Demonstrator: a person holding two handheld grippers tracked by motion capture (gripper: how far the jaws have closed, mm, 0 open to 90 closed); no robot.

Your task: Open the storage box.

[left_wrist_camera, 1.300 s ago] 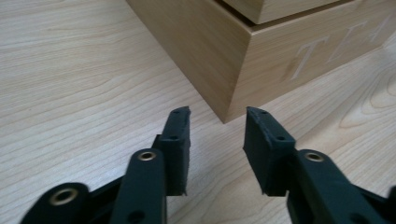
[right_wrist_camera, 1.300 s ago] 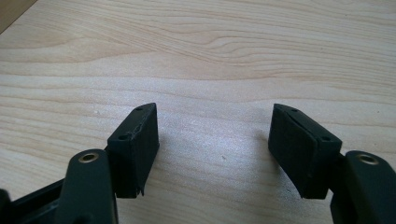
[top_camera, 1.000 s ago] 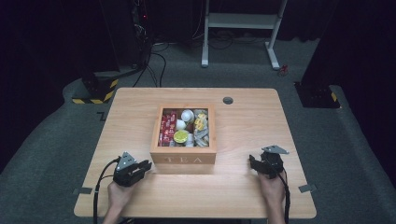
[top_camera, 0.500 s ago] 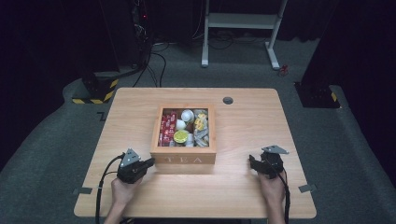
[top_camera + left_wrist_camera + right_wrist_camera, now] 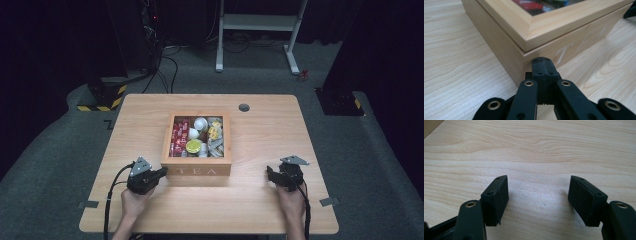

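We have the wooden tea box (image 5: 197,165) sitting in the middle of the surface (image 5: 260,210), its glass-topped lid down and flush on the body, so the packets and cups inside show through the pane. Our left gripper (image 5: 541,65) is right at the near left corner of the box, jaws pressed together with nothing between them, their tip just beside the seam under the lid; whether it already touches the wood we cannot tell. Our right gripper (image 5: 537,200) rests well to the right of the box, level with its lettered front, jaws spread wide over bare wood and holding nothing.

As we judge it, the work is at its very start: the approach to the box is made on the left side only, and the lid is not yet raised. Opening the box, and anything to do with its contents, is all left to do.
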